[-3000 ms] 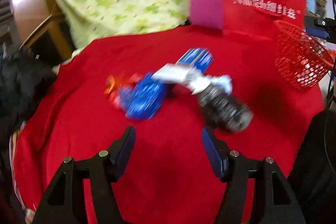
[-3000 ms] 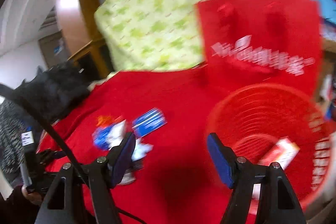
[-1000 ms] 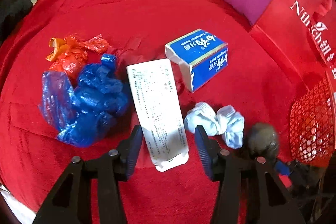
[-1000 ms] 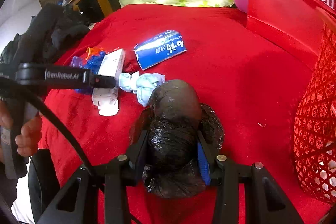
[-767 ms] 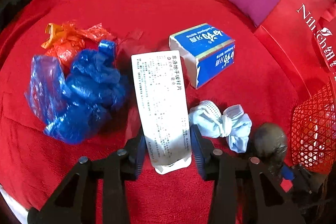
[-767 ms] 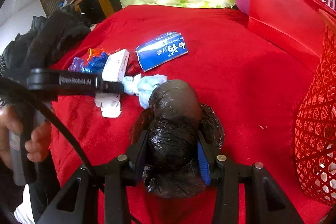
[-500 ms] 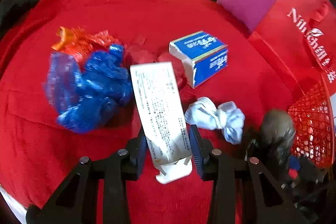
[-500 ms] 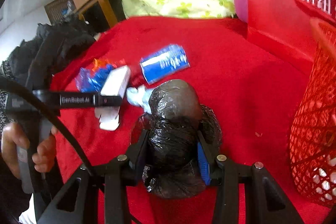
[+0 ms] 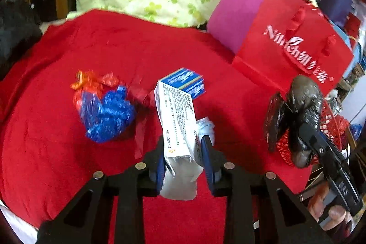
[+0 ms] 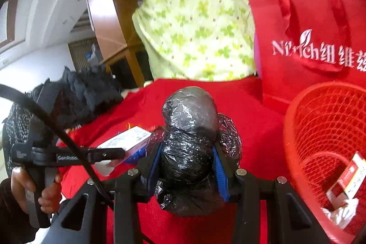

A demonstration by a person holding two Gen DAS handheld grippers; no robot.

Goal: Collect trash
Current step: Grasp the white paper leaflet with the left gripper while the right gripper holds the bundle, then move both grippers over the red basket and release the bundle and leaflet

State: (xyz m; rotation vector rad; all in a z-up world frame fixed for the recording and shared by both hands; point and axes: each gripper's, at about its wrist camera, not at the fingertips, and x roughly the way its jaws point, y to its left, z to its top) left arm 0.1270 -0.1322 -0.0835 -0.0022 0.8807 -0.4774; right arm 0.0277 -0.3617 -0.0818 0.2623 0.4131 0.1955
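**Operator:** State the step in hand.

**Technician:** Transport. The right gripper (image 10: pixel 186 166) has its fingers pinched on a knotted black plastic bag (image 10: pixel 189 129), held in the air just beside the red mesh basket (image 10: pixel 320 129). The left gripper (image 9: pixel 183 160) has its fingers clamped on the torn end of a white medicine carton (image 9: pixel 177 120), raised off the red cloth (image 9: pixel 57 152).

**Operator:** What does the next move call for?

**Technician:** In my judgement, carry the bag over the basket rim, then spread the fingers to drop it. The carton follows. The basket already holds a red-and-white packet (image 10: pixel 347 177) and crumpled white paper (image 10: pixel 340 214).

**Operator:** What is left to collect?

**Technician:** Well apart from the basket, on the cloth: a blue carton (image 9: pixel 187 81) behind the white one, a crumpled blue plastic bag (image 9: pixel 106 116), orange-red wrapper scraps (image 9: pixel 89 81) touching it, and a pale wad (image 9: pixel 207 127) partly hidden by the left fingers.

**Operator:** Obstructions?

**Technician:** A red paper gift bag (image 10: pixel 308 38) stands just behind the basket; a clover-print quilt (image 10: pixel 201 15) lies beyond it. The two grippers are near each other, so their approaches to the rim could collide.
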